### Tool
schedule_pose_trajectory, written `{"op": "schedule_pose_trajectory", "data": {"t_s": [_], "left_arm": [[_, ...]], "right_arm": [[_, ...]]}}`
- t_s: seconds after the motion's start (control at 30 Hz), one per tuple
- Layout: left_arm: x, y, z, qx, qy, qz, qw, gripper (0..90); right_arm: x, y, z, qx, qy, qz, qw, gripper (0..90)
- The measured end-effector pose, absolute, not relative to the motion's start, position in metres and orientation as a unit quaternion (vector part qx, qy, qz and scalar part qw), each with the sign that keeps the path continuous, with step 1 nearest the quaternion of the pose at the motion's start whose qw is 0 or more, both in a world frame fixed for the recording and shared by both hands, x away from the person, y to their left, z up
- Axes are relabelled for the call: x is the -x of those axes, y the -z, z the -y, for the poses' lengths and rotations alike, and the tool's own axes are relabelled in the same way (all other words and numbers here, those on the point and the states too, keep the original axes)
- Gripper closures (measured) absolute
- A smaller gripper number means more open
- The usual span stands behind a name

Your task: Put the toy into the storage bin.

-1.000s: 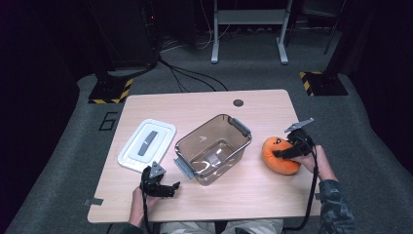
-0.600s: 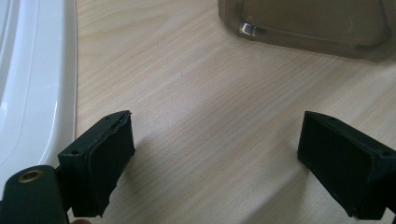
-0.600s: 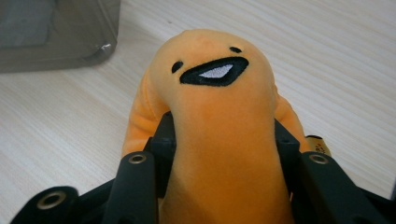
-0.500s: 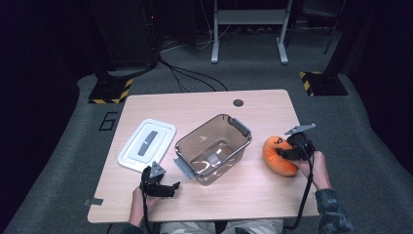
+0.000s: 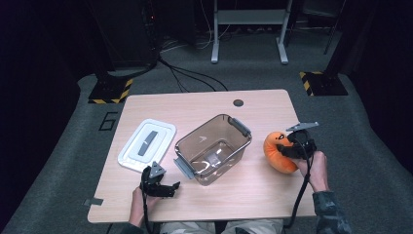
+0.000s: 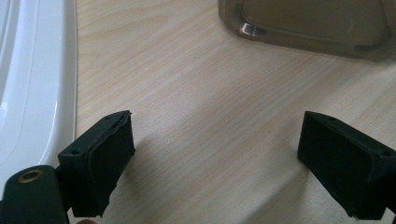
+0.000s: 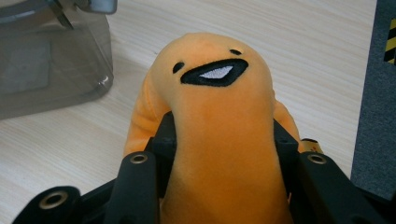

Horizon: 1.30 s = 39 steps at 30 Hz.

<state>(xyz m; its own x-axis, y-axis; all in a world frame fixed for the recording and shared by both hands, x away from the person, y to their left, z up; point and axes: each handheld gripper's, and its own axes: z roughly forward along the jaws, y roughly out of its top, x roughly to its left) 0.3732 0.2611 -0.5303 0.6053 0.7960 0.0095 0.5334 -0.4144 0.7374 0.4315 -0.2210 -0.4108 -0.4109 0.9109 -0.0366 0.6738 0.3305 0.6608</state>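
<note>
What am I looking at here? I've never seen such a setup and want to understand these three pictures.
A person at a light wooden table holds a two-jaw tool in each hand. One camera looks down from above; one rides on each tool, looking along its black jaws. The left hand-held gripper rests open over bare wood. The right hand-held gripper has just closed on an orange plush toy with a stitched face. Between them stands a clear brownish plastic box, its white lid lying left of it.

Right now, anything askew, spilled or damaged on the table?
Nothing stands out. The white lid lies flat beside the open, empty bin; the right gripper is pinching the orange plush, which squashes its middle.
</note>
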Motion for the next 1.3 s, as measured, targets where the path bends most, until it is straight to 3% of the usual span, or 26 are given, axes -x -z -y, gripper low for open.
{"op": "schedule_pose_trajectory", "data": {"t_s": [1.3], "left_arm": [[-0.373, 0.53, -0.261, -0.82, -0.181, -0.406, 0.359, 10.4]], "right_arm": [[-0.417, 0.335, 0.19, -0.454, -0.342, -0.782, 0.255, 57.1]]}}
